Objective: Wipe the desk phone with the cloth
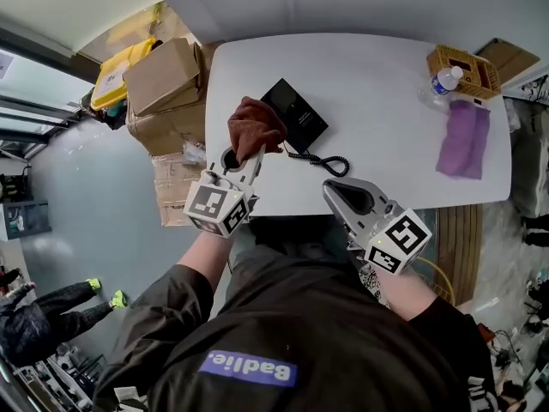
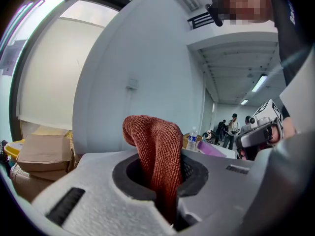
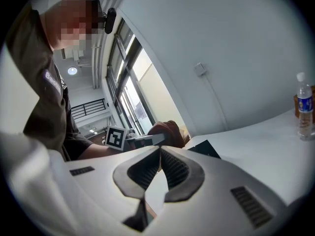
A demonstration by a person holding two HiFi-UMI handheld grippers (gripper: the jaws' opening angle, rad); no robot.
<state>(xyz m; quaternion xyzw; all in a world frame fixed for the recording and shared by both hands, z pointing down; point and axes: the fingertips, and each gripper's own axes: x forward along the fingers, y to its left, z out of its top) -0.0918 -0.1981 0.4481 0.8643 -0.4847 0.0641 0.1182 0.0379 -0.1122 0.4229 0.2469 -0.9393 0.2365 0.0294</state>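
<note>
A black desk phone (image 1: pixel 295 115) lies on the white table (image 1: pixel 386 101), its coiled cord (image 1: pixel 324 161) trailing toward the front edge. My left gripper (image 1: pixel 244 157) is shut on a rust-brown cloth (image 1: pixel 254 127) and holds it up at the phone's left corner. In the left gripper view the cloth (image 2: pixel 158 156) stands up between the closed jaws of that gripper (image 2: pixel 165 181). My right gripper (image 1: pixel 336 189) hovers at the table's front edge, shut and holding nothing. In the right gripper view its tips (image 3: pixel 160 150) meet, with the phone (image 3: pixel 204 149) and cloth (image 3: pixel 167 132) beyond.
A purple cloth (image 1: pixel 464 139), a water bottle (image 1: pixel 441 84) and a wicker basket (image 1: pixel 464 70) sit at the table's far right. Cardboard boxes (image 1: pixel 163 84) and a yellow case (image 1: pixel 120 71) are stacked left of the table. People stand in the background (image 2: pixel 231 130).
</note>
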